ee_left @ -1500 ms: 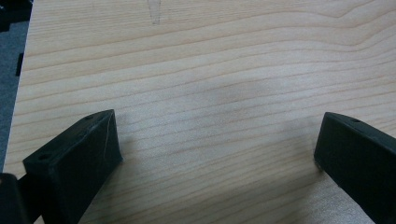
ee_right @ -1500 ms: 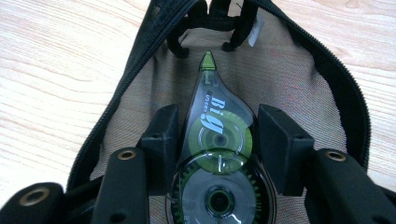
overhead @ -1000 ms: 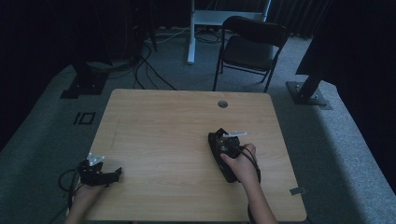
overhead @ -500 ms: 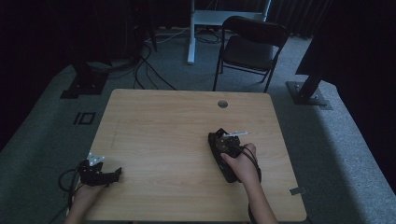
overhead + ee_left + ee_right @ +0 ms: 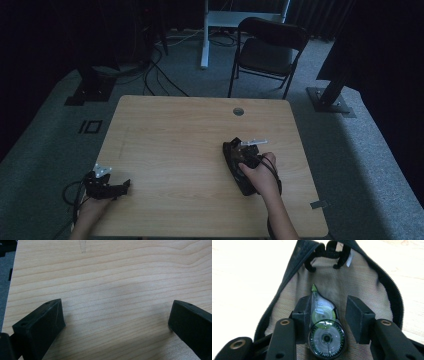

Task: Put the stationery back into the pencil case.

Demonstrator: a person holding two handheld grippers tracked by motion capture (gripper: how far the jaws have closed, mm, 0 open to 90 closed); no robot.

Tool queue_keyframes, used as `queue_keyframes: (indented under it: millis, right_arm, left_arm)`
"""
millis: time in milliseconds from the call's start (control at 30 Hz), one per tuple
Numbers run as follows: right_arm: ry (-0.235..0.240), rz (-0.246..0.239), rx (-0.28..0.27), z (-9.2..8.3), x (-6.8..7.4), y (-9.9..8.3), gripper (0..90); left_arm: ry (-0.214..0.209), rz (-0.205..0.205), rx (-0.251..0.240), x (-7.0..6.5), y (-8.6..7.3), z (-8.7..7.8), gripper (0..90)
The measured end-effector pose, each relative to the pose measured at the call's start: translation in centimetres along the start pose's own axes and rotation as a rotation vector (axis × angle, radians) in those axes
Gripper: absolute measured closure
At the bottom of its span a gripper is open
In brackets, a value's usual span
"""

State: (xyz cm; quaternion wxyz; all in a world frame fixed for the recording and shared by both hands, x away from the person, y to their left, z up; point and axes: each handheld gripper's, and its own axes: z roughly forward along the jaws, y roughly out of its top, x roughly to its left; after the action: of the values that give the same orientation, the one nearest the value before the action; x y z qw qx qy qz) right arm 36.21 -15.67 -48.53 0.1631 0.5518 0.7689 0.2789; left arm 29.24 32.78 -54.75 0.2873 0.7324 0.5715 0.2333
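On the desk [image 5: 175, 135], toward four o'clock from its middle, lies an open black mesh pouch [image 5: 359, 280], and inside it rests a clear correction tape dispenser [image 5: 324, 325]. The right hand-held gripper [image 5: 329, 317] stands over the pouch, jaws just closing in; the dispenser sits between them against the left pad, a gap at the right one. At eight o'clock, the left hand-held gripper [image 5: 115, 322] rests by the desk edge, jaws wide over bare wood.
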Motion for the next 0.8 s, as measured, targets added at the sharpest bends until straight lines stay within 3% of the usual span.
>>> queue_keyframes:
  millis: [233,567,800]
  right_arm:
    - [-0.011,-0.015,-0.057,-1.3,-0.1,0.3,57.5]
    - [0.038,-0.011,-0.140,-4.2,-0.4,0.5,56.2]
    - [0.040,-0.020,-0.196,-5.9,-0.9,0.4,56.0]
  left_arm:
    - [0.000,0.000,0.000,0.0,0.0,0.0,0.5]
    - [0.000,0.000,0.000,0.0,0.0,0.0,0.5]
    - [0.000,0.000,0.000,0.0,0.0,0.0,0.5]
